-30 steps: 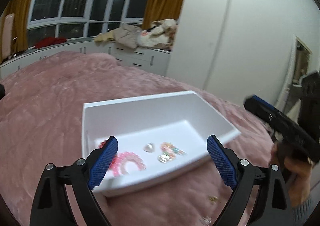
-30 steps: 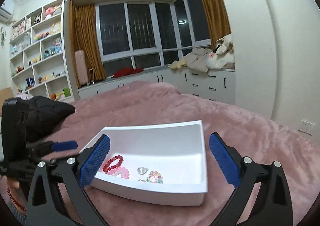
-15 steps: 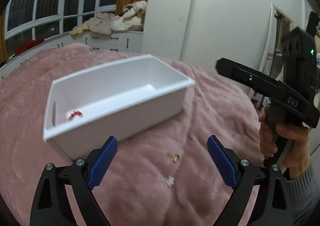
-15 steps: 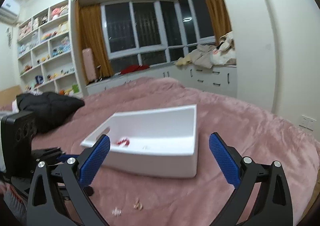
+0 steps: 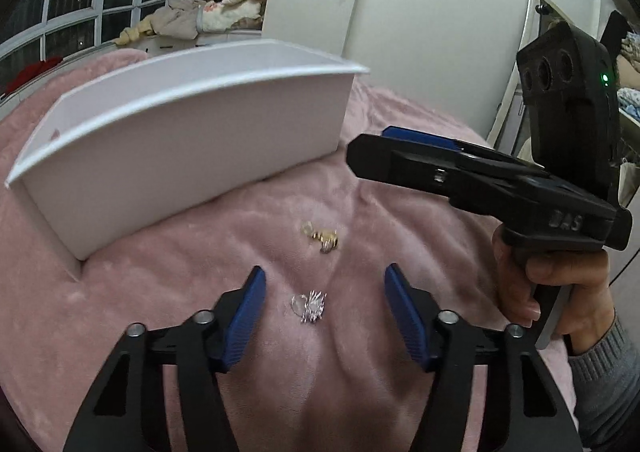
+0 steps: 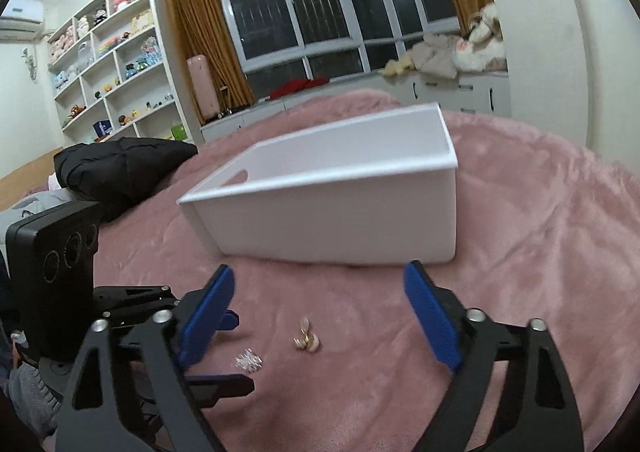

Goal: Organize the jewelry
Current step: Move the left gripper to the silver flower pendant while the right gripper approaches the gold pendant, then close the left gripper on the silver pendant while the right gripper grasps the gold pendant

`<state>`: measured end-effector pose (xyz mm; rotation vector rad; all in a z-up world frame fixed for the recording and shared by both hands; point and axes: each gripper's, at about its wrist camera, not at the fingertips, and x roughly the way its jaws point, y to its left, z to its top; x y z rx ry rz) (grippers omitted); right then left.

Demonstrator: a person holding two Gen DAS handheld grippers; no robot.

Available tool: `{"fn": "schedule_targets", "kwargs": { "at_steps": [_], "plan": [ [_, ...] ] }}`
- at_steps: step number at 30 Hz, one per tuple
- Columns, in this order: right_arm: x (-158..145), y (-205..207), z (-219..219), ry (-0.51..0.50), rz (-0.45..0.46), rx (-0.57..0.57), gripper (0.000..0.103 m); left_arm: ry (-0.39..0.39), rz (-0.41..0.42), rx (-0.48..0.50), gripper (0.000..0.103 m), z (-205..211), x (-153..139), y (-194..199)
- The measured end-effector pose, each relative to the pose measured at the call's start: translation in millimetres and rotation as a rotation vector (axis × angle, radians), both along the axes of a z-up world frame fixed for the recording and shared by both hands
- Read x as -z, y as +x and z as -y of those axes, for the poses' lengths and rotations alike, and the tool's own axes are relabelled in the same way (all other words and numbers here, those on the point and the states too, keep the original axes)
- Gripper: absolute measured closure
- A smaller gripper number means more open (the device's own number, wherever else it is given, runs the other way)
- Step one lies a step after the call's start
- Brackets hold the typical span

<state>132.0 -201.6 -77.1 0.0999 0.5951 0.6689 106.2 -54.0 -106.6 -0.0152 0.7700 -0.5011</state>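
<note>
The tall front wall of the white rectangular plastic bin [image 5: 192, 155] hides whatever lies inside it. On the fuzzy pink bed blanket [image 6: 520, 252] before it lie a small gold-coloured jewelry piece [image 5: 323, 240] and a spiky silver jewelry piece [image 5: 310, 306], both too small to identify. The left gripper [image 5: 322, 302] straddles the silver piece, jaws closing but untouching; the right gripper [image 6: 318, 314] is likewise closing around the gold piece. Toy shelves [image 6: 108, 63], dark windows [image 6: 320, 11] and ochre curtains [image 6: 204, 39] stand behind.
</note>
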Motion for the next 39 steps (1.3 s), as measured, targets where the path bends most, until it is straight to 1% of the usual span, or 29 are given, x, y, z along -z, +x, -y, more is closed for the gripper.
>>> {"fn": "schedule_targets", "kwargs": {
  "at_steps": [2, 3, 5, 6, 8, 12, 13, 15, 17, 19, 22, 28, 30, 32, 34, 39],
  "plan": [
    [16, 7, 0, 0.028, -0.067, -0.033, 0.03, 0.021, -0.024, 0.008, 0.049, 4, 9, 4],
    [24, 10, 0, 0.046, -0.099, -0.056, 0.031, 0.024, -0.028, 0.016, 0.049, 6, 11, 5],
    [35, 16, 2, 0.056, -0.152, -0.069, 0.046, 0.028, -0.029, 0.025, 0.05, 7, 13, 6],
    [38, 17, 3, 0.063, -0.162, -0.067, 0.048, 0.028, -0.031, 0.028, 0.05, 8, 14, 6],
    [36, 16, 4, 0.069, -0.156, -0.085, 0.051, 0.029, -0.036, 0.027, 0.052, 8, 16, 7],
    [43, 14, -13, -0.047, -0.184, -0.111, 0.052, 0.032, -0.037, 0.031, 0.055, 10, 18, 10],
    [43, 13, -15, -0.063, -0.183, -0.112, 0.053, 0.033, -0.037, 0.032, 0.056, 11, 18, 10],
    [43, 13, -15, -0.072, -0.181, -0.11, 0.059, 0.038, -0.038, 0.037, 0.057, 13, 15, 11],
    [43, 13, -12, -0.061, -0.181, -0.109, 0.068, 0.047, -0.037, 0.042, 0.059, 14, 15, 11],
    [43, 13, -8, -0.045, -0.182, -0.108, 0.073, 0.056, -0.036, 0.046, 0.06, 17, 15, 11],
    [42, 12, -8, -0.034, -0.171, -0.128, 0.086, 0.065, -0.033, 0.049, 0.062, 21, 16, 12],
    [37, 6, -7, -0.011, -0.14, -0.149, 0.086, 0.06, -0.031, 0.054, 0.064, 20, 16, 12],
    [36, 7, -2, 0.019, -0.142, -0.141, 0.086, 0.057, -0.029, 0.052, 0.067, 20, 15, 13],
    [35, 8, 3, 0.042, -0.146, -0.135, 0.086, 0.05, -0.023, 0.046, 0.074, 19, 14, 12],
    [34, 7, 5, 0.051, -0.145, -0.129, 0.086, 0.049, -0.021, 0.041, 0.078, 18, 13, 13],
    [32, 7, 5, 0.045, -0.141, -0.122, 0.086, 0.054, -0.008, 0.041, 0.078, 19, 10, 11]
  ]
}}
